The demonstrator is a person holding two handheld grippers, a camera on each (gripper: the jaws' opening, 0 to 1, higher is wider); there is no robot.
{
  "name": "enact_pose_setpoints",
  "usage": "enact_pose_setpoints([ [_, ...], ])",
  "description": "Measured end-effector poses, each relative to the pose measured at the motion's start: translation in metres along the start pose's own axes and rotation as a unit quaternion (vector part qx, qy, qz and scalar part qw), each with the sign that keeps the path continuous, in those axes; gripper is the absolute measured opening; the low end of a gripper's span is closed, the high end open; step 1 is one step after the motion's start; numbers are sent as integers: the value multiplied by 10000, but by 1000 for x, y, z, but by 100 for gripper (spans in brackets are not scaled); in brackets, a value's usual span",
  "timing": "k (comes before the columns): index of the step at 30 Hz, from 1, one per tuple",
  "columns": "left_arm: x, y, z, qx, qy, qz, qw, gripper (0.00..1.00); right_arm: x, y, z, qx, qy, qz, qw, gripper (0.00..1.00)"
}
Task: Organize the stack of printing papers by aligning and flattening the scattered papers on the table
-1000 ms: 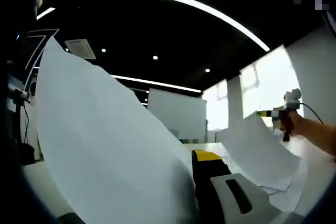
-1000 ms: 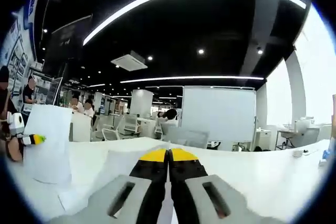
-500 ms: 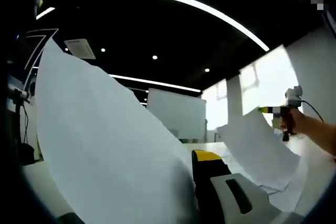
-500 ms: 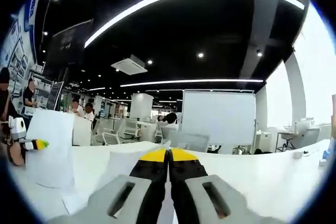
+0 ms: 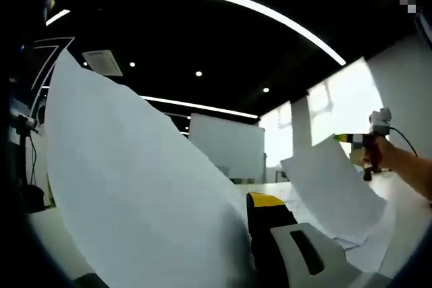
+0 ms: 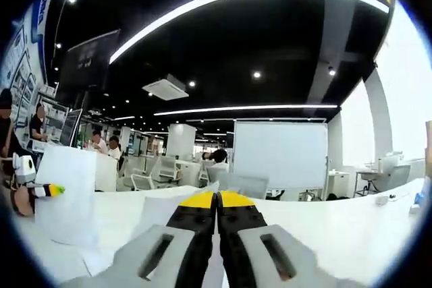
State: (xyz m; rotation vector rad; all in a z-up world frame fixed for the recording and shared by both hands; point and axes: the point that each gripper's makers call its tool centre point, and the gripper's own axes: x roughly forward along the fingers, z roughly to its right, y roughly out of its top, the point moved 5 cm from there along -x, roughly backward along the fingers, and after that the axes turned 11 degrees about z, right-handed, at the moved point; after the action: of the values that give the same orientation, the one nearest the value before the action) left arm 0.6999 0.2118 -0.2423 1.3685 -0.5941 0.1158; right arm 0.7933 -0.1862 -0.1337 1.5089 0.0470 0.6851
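Office desk (image 6: 351, 224) white, loose sheets below; left gripper (image 5: 266, 210) pinches raised sheet (image 5: 135, 187), right gripper (image 6: 217, 202) clamps far sheet (image 5: 334, 187).

no legible text, wall posters and dark hanging screen too blurred to read

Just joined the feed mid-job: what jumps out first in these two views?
In the left gripper view, a big white paper sheet lifted off the table sweeps across the left half, beside the left gripper. At far right the right gripper holds up a second sheet. In the right gripper view, its yellow-tipped jaws are shut on that paper, with a whiteboard behind.
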Motion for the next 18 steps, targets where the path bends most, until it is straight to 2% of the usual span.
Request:
enact_pose_setpoints([
  [9, 0, 0, 0, 10, 1, -4, 10000, 22, -4, 5, 1, 22, -38, 60, 10000, 0],
  [18, 0, 0, 1, 80, -24, -27, 10000, 22, -7, 18, -3, -5, 4, 201, 9998, 0],
])
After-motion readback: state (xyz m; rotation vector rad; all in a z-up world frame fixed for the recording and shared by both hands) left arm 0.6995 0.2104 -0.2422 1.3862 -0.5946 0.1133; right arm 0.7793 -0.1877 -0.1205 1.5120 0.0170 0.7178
